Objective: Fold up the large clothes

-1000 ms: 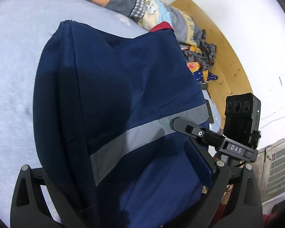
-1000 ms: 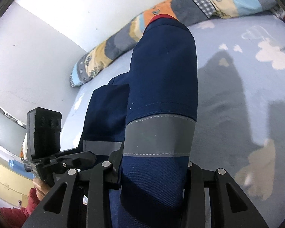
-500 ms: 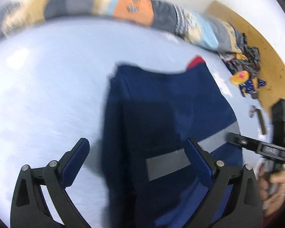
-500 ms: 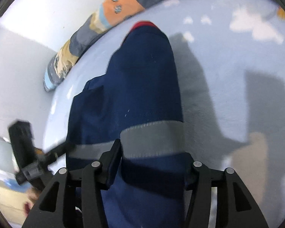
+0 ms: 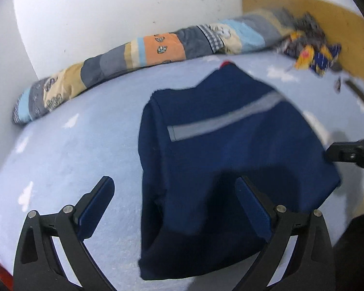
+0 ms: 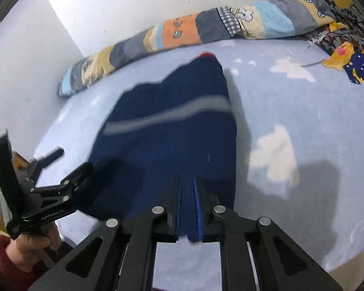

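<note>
Right wrist view: right gripper (image 6: 188, 208) has just closed, pinching the folded navy garment (image 6: 172, 131) at six o'clock; left gripper (image 5: 174, 208) gapes wide, holding nothing; more folding likely remains.

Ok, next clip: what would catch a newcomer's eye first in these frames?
The navy garment with a grey reflective stripe dominates, spread on the pale blue bed sheet. The right hand-held gripper has just been closing and is now shut on the garment's near edge, while the left hand-held gripper stands open above it. A patchwork quilt lies rolled along the white wall behind.
</note>
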